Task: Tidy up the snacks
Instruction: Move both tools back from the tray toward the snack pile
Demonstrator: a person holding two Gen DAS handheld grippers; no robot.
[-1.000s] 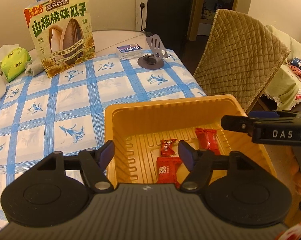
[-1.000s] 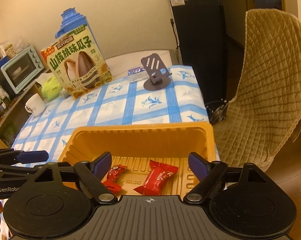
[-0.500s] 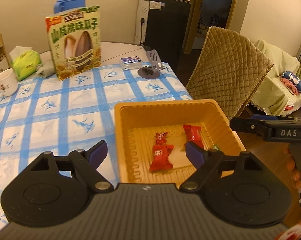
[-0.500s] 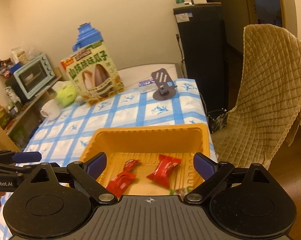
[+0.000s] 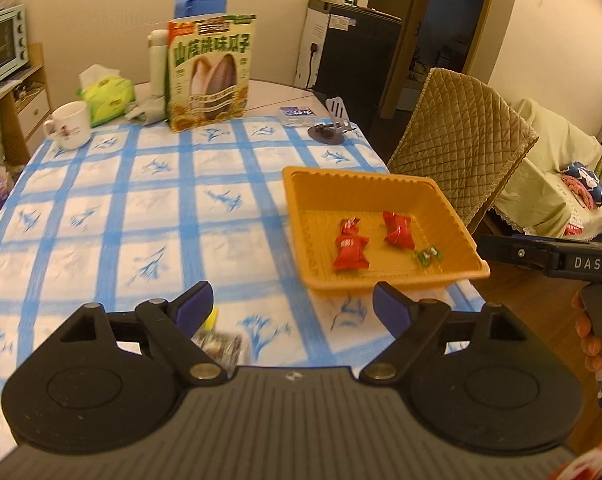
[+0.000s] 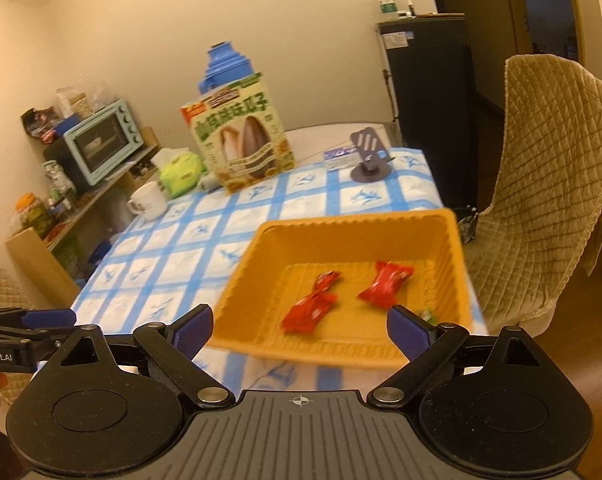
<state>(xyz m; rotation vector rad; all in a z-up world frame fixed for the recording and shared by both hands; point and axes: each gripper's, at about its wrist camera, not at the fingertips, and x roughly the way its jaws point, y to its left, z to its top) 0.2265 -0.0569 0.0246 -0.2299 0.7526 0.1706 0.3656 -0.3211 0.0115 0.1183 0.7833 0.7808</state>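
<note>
Both grippers' fingers [image 5: 391,307] gape empty; red candies [image 5: 351,249] in orange tray [image 5: 453,220] look light, crinkly, slippery; pinch a twisted end.

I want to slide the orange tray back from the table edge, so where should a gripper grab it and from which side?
Take the orange tray by its near rim, coming in from the table's front edge with one finger inside the wall and one outside. The rim is a thin flared lip and faces both open grippers; the red candies lie farther in, though the small green candy sits close to it, so grip left of that.
</note>
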